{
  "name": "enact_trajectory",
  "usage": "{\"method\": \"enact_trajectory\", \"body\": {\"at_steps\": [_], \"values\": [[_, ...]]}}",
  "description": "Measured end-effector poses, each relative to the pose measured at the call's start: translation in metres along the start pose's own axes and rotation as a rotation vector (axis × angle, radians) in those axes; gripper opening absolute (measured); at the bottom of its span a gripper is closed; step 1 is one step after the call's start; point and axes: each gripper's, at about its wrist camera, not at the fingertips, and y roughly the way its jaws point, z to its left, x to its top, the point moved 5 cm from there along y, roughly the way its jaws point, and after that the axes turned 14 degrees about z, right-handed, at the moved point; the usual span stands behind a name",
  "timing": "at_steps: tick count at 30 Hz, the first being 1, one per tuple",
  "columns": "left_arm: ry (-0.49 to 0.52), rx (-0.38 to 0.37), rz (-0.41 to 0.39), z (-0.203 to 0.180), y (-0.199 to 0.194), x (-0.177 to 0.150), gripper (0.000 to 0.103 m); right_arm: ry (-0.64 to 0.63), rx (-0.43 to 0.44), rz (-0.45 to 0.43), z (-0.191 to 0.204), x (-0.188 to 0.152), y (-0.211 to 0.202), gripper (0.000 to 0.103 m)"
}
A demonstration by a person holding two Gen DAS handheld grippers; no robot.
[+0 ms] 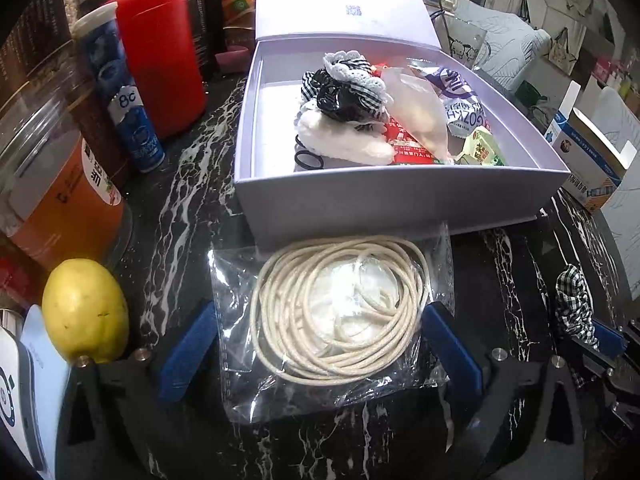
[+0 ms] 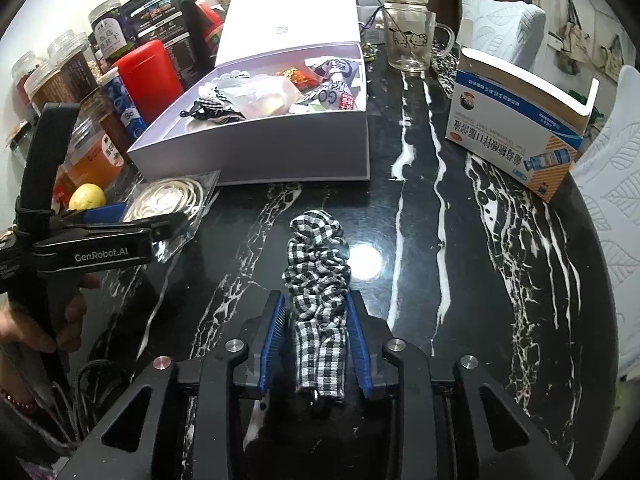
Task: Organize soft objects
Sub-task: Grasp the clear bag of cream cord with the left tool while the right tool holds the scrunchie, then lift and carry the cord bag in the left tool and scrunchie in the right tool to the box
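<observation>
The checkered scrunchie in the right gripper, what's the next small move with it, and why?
Probably carry it forward and left over the open white box and release. The right gripper is shut on the checkered scrunchie, and similar scrunchies already lie inside.

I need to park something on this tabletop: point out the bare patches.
Bare black marble lies between the open white box and the blue-and-white carton, down toward the right gripper. The box's left side is packed with jars, a red canister, a lemon.
</observation>
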Motion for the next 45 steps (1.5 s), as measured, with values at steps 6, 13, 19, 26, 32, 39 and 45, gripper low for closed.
{"method": "enact_trajectory", "body": {"at_steps": [6, 13, 19, 26, 32, 39, 45], "values": [[0.026, -0.002, -0.048, 0.001, -0.001, -0.007, 0.1, -0.028, -0.014, -0.016, 0.003, -0.002, 0.0, 0.031], [0.046, -0.034, -0.078, -0.001, -0.011, -0.012, 0.072, -0.029, -0.027, -0.023, 0.005, -0.006, -0.001, 0.031], [0.045, -0.067, -0.085, -0.003, -0.018, -0.016, 0.061, -0.027, -0.034, -0.019, 0.006, -0.011, -0.003, 0.03], [0.054, -0.073, -0.099, -0.011, -0.034, -0.033, 0.06, -0.001, -0.004, -0.031, 0.003, -0.019, -0.007, 0.017], [0.074, -0.091, -0.126, -0.021, -0.053, -0.049, 0.06, 0.008, 0.011, -0.036, 0.007, -0.032, -0.012, 0.017], [0.078, -0.115, -0.155, -0.029, -0.074, -0.07, 0.06, 0.01, 0.039, -0.053, 0.013, -0.047, -0.023, 0.017], [0.084, -0.12, -0.183, -0.032, -0.093, -0.086, 0.06, -0.004, 0.057, -0.085, 0.019, -0.061, -0.039, 0.017]]}}
